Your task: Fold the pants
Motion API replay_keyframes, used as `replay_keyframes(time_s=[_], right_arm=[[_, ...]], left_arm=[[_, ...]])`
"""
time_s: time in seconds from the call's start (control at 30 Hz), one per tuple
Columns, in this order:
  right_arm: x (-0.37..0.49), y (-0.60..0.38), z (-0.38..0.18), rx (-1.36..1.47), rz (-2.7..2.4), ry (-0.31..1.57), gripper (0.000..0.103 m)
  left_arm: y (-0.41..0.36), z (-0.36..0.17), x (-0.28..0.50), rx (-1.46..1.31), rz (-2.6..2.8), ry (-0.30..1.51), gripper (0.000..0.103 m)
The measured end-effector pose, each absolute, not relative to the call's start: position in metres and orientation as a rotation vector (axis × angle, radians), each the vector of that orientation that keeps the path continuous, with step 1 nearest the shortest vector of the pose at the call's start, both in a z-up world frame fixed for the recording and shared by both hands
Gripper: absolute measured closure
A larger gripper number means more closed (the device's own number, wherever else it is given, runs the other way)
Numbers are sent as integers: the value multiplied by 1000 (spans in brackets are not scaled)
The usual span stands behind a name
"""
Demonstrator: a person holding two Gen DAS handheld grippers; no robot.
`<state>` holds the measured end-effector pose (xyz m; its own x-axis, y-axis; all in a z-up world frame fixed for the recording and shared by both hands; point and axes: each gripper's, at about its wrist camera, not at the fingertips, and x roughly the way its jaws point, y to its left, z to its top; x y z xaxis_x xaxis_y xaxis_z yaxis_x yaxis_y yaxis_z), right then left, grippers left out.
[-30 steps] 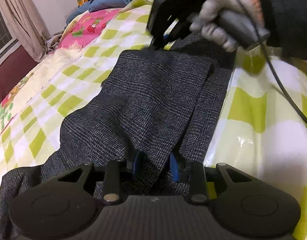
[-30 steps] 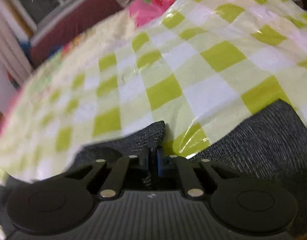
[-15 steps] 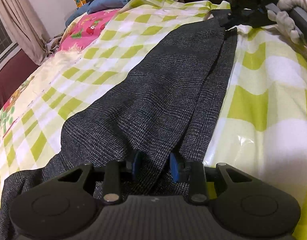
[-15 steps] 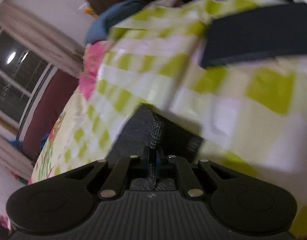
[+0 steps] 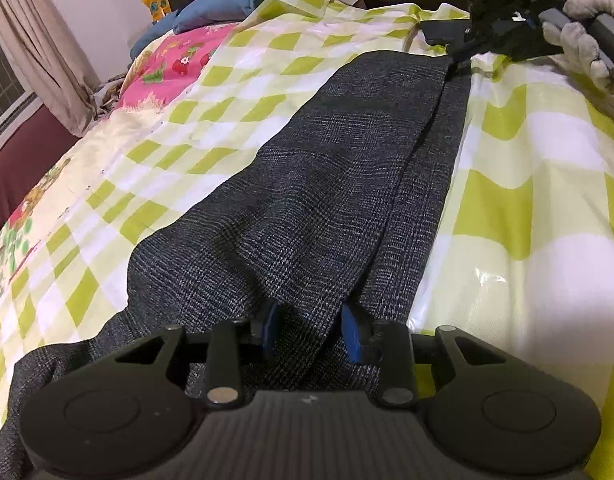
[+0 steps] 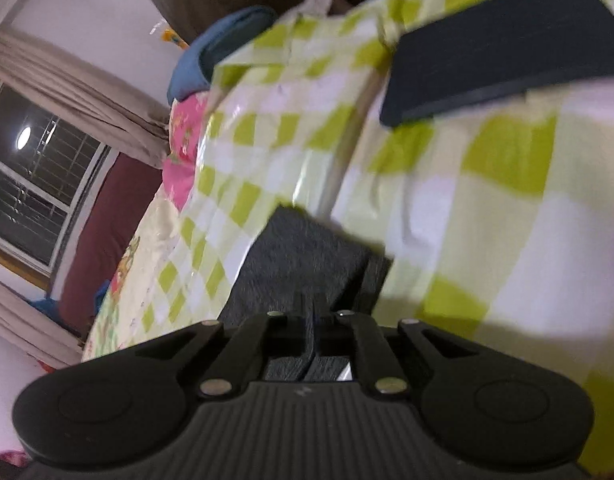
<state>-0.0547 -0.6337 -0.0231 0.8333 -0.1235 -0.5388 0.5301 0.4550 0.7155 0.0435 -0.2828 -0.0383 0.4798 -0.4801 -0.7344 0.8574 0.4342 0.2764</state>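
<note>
Dark grey checked pants (image 5: 327,184) lie stretched lengthwise on a green-and-white checked bed cover (image 5: 527,200), one leg folded over the other. My left gripper (image 5: 311,330) sits at the near end with a fold of the fabric between its blue pads (image 5: 353,330), jaws partly apart. My right gripper (image 5: 459,52) is at the far leg end, held by a gloved hand, pinching the hem. In the right wrist view the right gripper (image 6: 313,332) is shut on the pants' hem (image 6: 303,256).
A flat dark rectangular object (image 6: 503,44) lies on the cover beyond the pants; it also shows in the left wrist view (image 5: 439,32). A blue pillow (image 5: 235,4) and pink patterned bedding (image 5: 175,64) lie far left. A window with curtains (image 6: 35,176) is at the left.
My right gripper has carried the leg end away from the left gripper toward the far side of the bed, stretching the pants out flat. The left gripper has stayed in place.
</note>
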Motion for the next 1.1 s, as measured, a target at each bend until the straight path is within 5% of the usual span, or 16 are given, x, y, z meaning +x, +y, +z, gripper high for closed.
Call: replay_keyframes(time_s=[0.1, 0.2, 0.33, 0.4, 0.47, 0.7, 0.87, 0.9, 1.03, 1.1], right_arm=[[-46, -630, -31, 1022, -427, 501, 90], [-41, -630, -35, 1054, -403, 485, 72], [-20, -630, -39, 1036, -414, 464, 70], [-7, -630, -43, 1011, -416, 490, 72], [-4, -630, -44, 1035, -411, 499, 98], [-17, -625, 13, 1061, -260, 339, 98], [-23, -626, 38, 1086, -223, 290, 98], [-25, -625, 40, 1080, -222, 289, 98], [-33, -623, 33, 1061, -257, 335, 98], [-41, -626, 24, 1062, -278, 339, 98]], left_arm=[[-283, -38, 43, 703, -903, 616, 52], [-283, -39, 44, 691, -901, 615, 51], [-282, -38, 43, 692, -898, 610, 51], [-283, -38, 42, 691, -895, 608, 50], [-282, -36, 41, 694, -893, 600, 50], [-277, -25, 20, 700, -912, 472, 27], [-287, -28, 31, 697, -848, 484, 26], [-288, -29, 33, 700, -835, 484, 29], [-282, -21, 36, 672, -834, 504, 70], [-278, -18, 33, 673, -846, 501, 75]])
